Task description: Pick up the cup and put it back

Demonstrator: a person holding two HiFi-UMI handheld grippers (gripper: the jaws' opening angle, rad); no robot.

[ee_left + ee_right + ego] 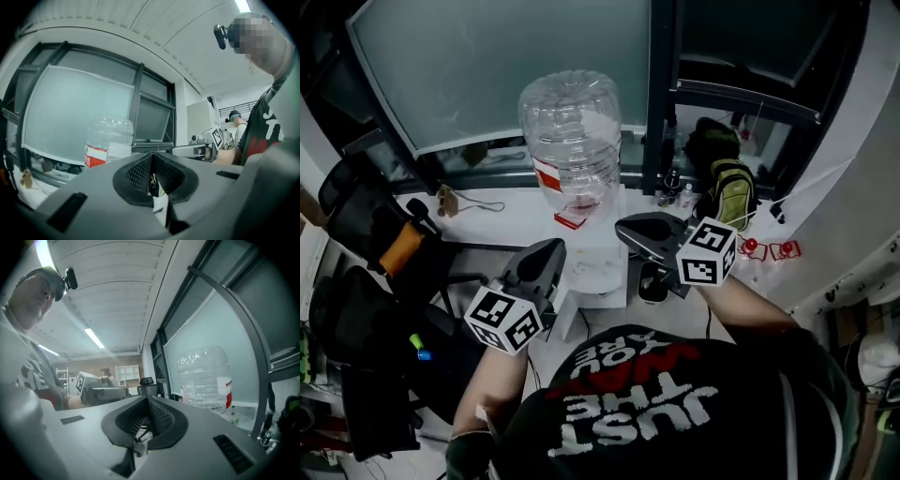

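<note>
- Window pane (506,66), frosted, spans the back wall above a white ledge (511,211).
- Clear water bottle (570,141) stands on a white dispenser (598,272), straight ahead of both grippers.
- Left gripper (551,248) is held level, its jaws pressed together with nothing between them.
- Right gripper (626,230), just beside it, is likewise closed and empty.
- Green backpack (731,187) sits at the right, near the window.
- Cup cannot be made out in any view.
</note>
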